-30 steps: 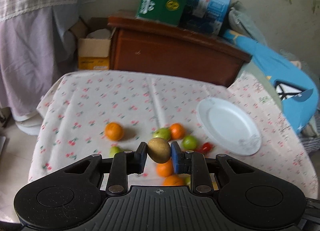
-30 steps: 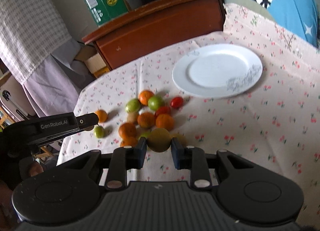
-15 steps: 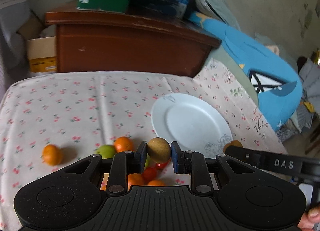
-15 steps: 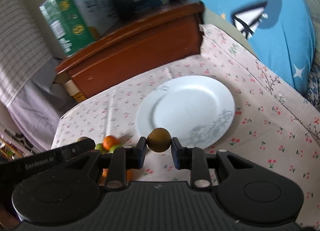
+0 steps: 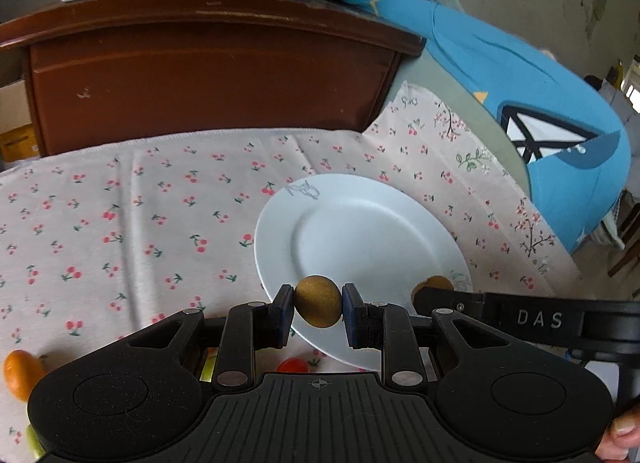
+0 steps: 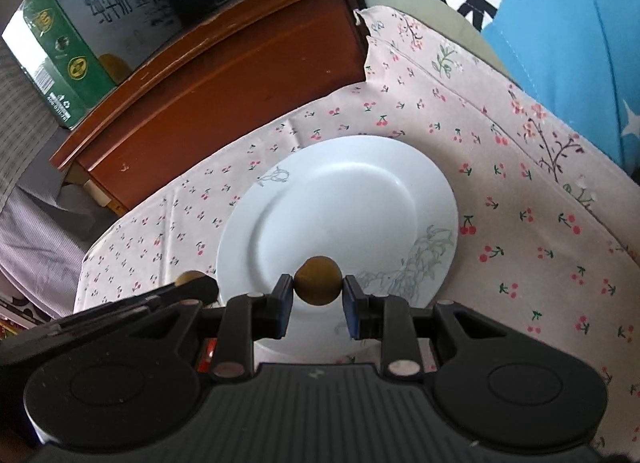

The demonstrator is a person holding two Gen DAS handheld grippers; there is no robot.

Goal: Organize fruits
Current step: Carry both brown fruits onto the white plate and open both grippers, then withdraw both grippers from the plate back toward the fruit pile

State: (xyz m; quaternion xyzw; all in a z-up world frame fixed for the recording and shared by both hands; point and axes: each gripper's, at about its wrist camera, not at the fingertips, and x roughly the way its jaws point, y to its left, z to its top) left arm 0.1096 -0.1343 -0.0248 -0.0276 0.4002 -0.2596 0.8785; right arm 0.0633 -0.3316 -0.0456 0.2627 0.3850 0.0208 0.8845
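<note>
My left gripper (image 5: 319,309) is shut on a brown kiwi (image 5: 319,301) and holds it over the near-left rim of the white plate (image 5: 360,239). My right gripper (image 6: 318,295) is shut on a second brown kiwi (image 6: 318,281) over the plate's (image 6: 340,215) near rim. The right gripper's kiwi also shows in the left wrist view (image 5: 434,284), and the left one in the right wrist view (image 6: 189,277). The plate holds nothing. An orange (image 5: 18,373) and a red tomato (image 5: 294,365) lie on the cloth, partly hidden.
The table has a cherry-print cloth (image 5: 140,223). A dark wooden cabinet (image 5: 208,75) with cartons (image 6: 68,55) on top stands behind it. A blue cushion (image 5: 520,75) lies at the right. The table's right edge is near the plate.
Both grippers have moved right from the fruit pile to over the plate, each still holding its kiwi. The fruit pile has dropped almost out of view.
</note>
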